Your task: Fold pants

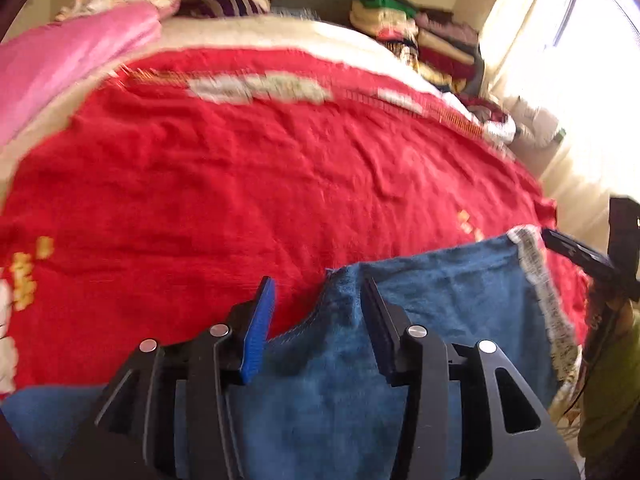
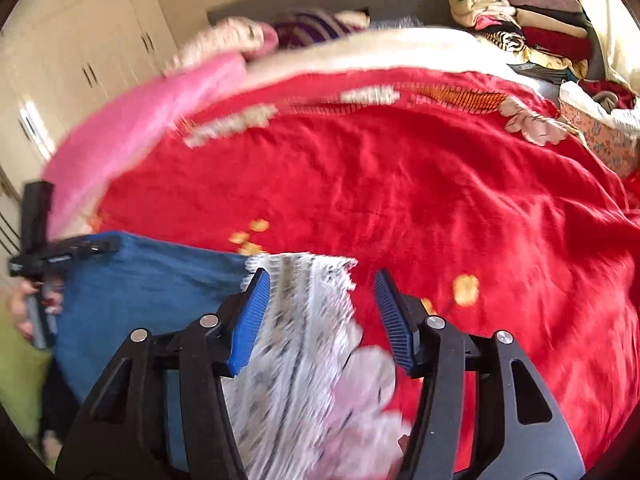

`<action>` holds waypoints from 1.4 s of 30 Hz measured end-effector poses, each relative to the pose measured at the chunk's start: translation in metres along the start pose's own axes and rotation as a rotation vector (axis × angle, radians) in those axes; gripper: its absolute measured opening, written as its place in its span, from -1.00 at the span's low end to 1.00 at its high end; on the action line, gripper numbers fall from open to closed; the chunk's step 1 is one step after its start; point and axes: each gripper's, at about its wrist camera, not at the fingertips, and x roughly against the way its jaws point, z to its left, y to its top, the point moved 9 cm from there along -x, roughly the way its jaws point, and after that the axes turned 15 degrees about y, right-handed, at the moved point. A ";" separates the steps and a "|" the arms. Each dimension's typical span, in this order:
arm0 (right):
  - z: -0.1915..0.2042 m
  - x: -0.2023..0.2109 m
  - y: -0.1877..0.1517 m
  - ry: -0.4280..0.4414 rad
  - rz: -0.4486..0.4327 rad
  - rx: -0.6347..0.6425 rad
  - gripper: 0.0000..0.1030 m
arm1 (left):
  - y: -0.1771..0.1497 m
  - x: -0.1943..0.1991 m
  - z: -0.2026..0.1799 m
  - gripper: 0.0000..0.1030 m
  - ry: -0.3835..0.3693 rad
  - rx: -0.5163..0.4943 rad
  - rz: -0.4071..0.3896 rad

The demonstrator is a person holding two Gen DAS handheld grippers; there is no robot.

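Blue pants (image 1: 432,300) with a white-grey fuzzy trimmed edge (image 1: 536,272) lie at the near side of a bed covered by a red blanket (image 1: 260,184). My left gripper (image 1: 320,292) is open, its jaws standing on either side of a raised blue corner of the pants. My right gripper (image 2: 322,284) is open over the fuzzy trim (image 2: 304,320), with the blue pants (image 2: 152,280) to its left. The right gripper shows at the right edge of the left wrist view (image 1: 576,252). The left gripper shows at the left edge of the right wrist view (image 2: 68,252).
A pink quilt (image 1: 60,64) and pillows lie at the bed's far left. Stacked folded clothes (image 1: 432,44) sit at the far right by a bright curtained window (image 1: 560,60). Cream wardrobe doors (image 2: 80,60) stand at the left. The frames are motion-blurred.
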 end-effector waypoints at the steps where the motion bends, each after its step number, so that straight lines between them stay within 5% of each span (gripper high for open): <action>1: 0.005 0.012 -0.005 0.013 -0.015 -0.006 -0.03 | 0.000 0.012 0.006 -0.16 0.016 0.009 -0.026; 4: 0.017 0.033 -0.027 0.045 -0.004 -0.009 -0.03 | -0.010 0.048 0.019 -0.13 0.050 0.028 -0.086; 6: 0.024 0.043 -0.050 0.064 0.018 -0.017 -0.03 | -0.021 0.062 0.025 0.20 0.068 0.040 -0.097; 13: 0.037 0.049 -0.106 0.096 0.127 -0.036 -0.03 | -0.092 0.089 0.039 0.20 0.087 0.061 -0.039; 18: 0.036 0.035 -0.115 0.098 0.131 -0.051 -0.04 | -0.122 0.078 0.042 0.23 0.217 -0.025 0.010; 19: 0.036 0.030 -0.118 0.104 0.140 -0.065 -0.19 | -0.127 0.073 0.042 0.23 0.245 -0.043 0.025; 20: 0.039 0.026 -0.120 0.120 0.146 -0.062 -0.54 | -0.129 0.070 0.042 0.23 0.257 -0.051 0.026; 22: 0.051 0.021 -0.125 0.145 0.172 -0.028 -0.74 | -0.130 0.068 0.044 0.23 0.264 -0.047 0.029; 26: 0.058 0.040 -0.120 0.162 0.148 -0.012 -0.79 | -0.131 0.070 0.050 0.23 0.244 -0.023 0.029; 36: 0.044 0.030 -0.136 0.028 0.200 -0.012 -0.69 | -0.133 0.065 0.050 0.23 0.222 -0.001 0.033; 38: 0.045 0.037 -0.129 0.019 0.185 -0.013 -0.30 | -0.131 0.067 0.051 0.23 0.214 0.006 0.026; 42: 0.058 0.066 -0.105 -0.020 0.086 0.072 -0.13 | -0.127 0.085 0.052 0.25 0.219 0.032 -0.008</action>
